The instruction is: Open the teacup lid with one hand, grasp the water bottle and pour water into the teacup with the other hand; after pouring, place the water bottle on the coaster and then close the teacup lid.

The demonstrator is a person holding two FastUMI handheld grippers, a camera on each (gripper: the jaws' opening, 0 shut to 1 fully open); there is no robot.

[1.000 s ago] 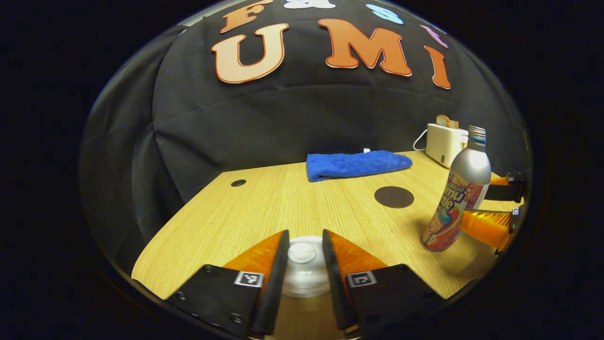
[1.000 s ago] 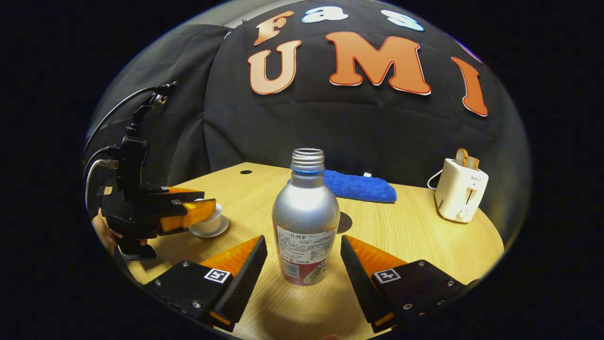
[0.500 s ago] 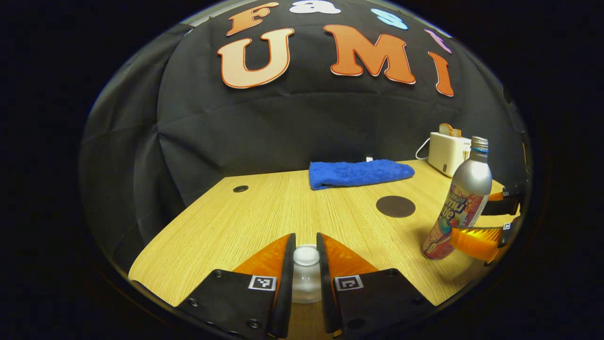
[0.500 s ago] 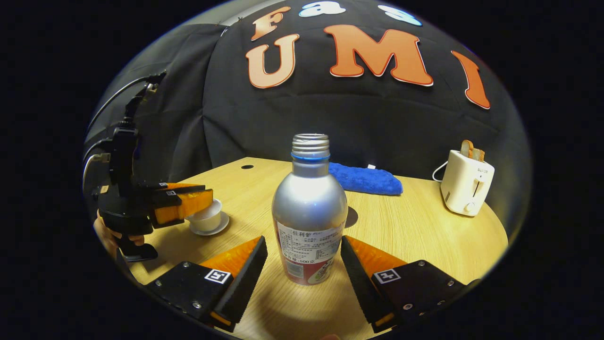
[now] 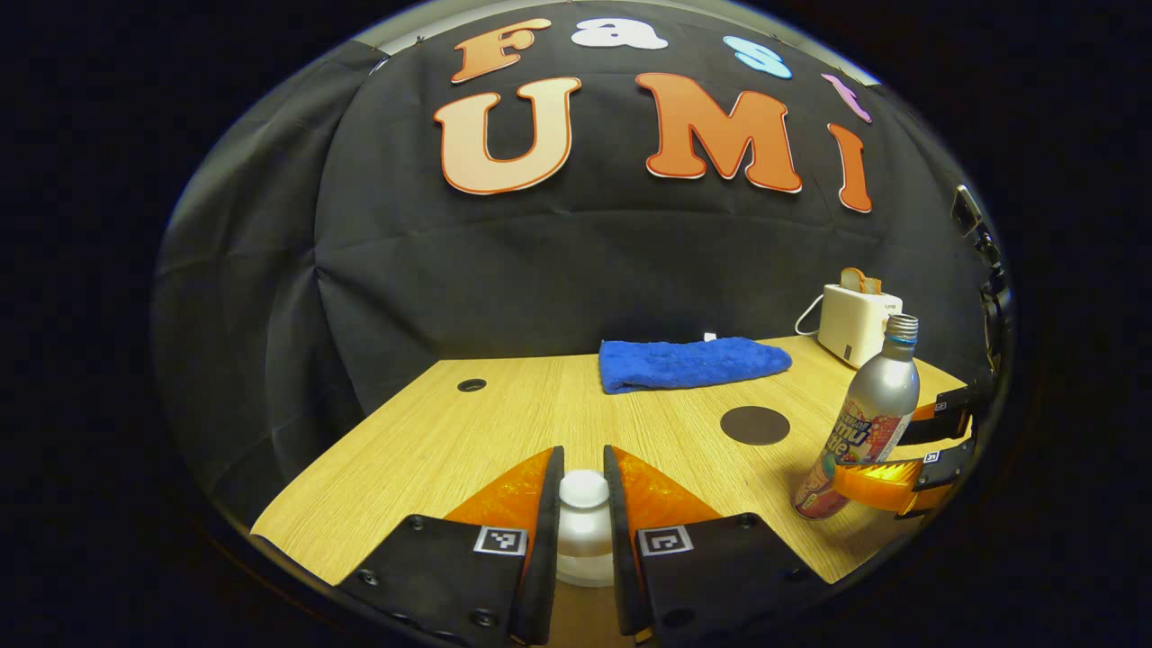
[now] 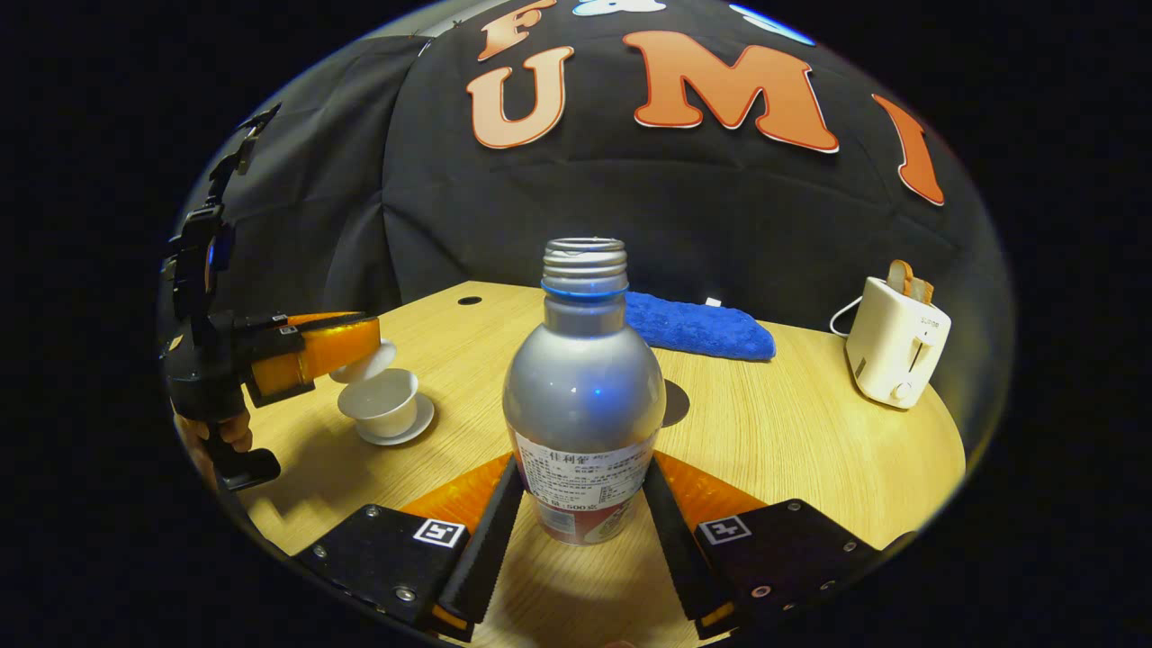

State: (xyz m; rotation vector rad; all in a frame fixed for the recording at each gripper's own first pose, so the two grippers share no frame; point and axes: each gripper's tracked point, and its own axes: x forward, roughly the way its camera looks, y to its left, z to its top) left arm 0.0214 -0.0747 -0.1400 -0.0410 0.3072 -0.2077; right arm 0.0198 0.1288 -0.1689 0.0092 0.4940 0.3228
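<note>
On the wooden table (image 6: 810, 450), the silver water bottle (image 6: 583, 396) stands upright, uncapped, with a colourful label low on its body; the right gripper (image 6: 583, 522) pinches its base. The white teacup (image 6: 380, 403) sits open on its saucer (image 6: 409, 430). Just above it, the left gripper (image 5: 583, 504) clamps the lid (image 5: 583, 517) by its knob.
</note>
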